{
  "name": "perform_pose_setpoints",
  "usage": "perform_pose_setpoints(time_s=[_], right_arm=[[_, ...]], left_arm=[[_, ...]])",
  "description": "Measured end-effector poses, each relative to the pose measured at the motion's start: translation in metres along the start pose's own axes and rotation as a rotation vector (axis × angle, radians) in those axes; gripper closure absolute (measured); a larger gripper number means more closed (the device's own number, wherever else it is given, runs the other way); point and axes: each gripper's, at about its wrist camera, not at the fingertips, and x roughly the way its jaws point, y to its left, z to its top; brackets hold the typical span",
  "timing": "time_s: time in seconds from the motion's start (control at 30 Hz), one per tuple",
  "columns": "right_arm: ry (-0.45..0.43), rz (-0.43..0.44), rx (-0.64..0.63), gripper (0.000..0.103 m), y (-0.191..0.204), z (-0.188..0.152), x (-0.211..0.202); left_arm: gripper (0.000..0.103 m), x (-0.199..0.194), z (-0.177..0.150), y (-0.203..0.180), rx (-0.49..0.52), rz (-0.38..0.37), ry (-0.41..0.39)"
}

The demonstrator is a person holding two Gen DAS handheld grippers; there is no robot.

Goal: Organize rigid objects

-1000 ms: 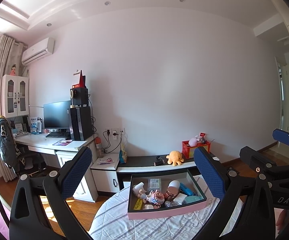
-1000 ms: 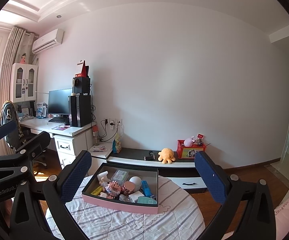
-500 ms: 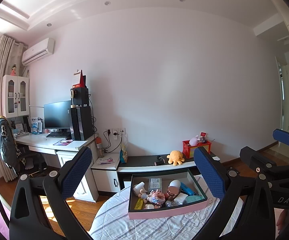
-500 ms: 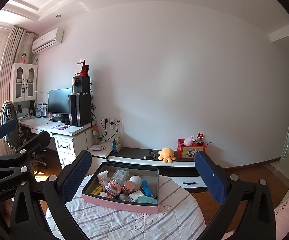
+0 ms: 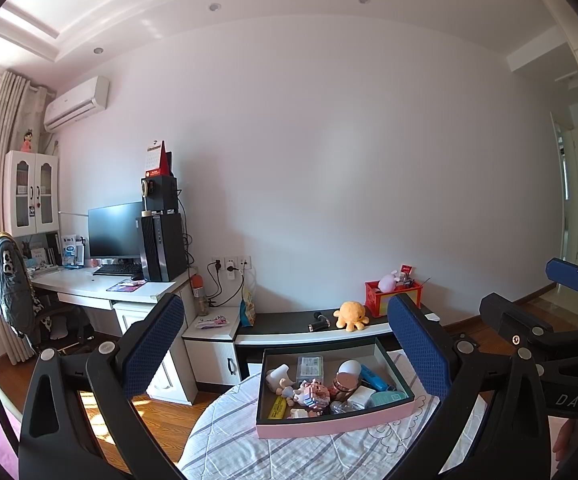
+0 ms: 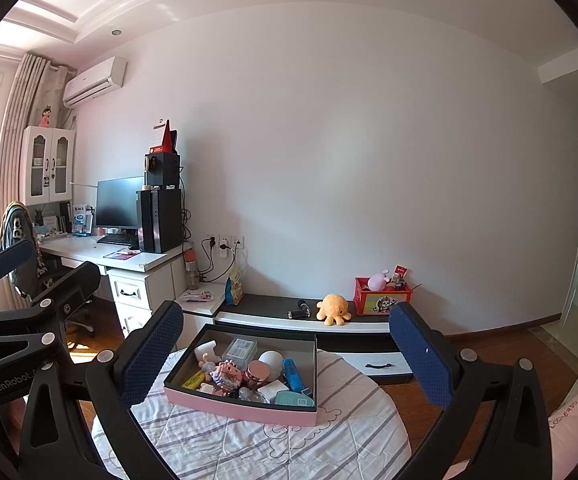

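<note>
A round table (image 6: 217,440) with a striped cloth carries a pink box (image 6: 245,410), open at the top and crowded with small hard things: a blocky pink toy (image 6: 228,374), a rose-gold jar (image 6: 257,371), a blue tube (image 6: 292,375), a white egg shape (image 6: 269,360).

The likely trouble is the crowding. The things lie touching and partly stacked, so jaws reaching for one could nudge or tip its neighbours, or catch the box's tall wall and slide the light box across the cloth.

Both tools hover above and short of the table, aimed level toward the box. The left gripper (image 5: 285,356) has its jaws spread wide and holds nothing. The right gripper (image 6: 285,354) is the same: wide apart, empty, well clear of the box.
</note>
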Motion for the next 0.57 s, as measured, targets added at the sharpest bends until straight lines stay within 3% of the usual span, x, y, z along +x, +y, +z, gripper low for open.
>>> perform_pose_setpoints(time_s=[0.57], right_arm=[[0.0, 0.0, 0.0, 0.0, 0.0008, -0.0006, -0.0011]], left_arm=[[0.0, -0.0006, -0.0002, 0.0004, -0.006, -0.003, -0.004]])
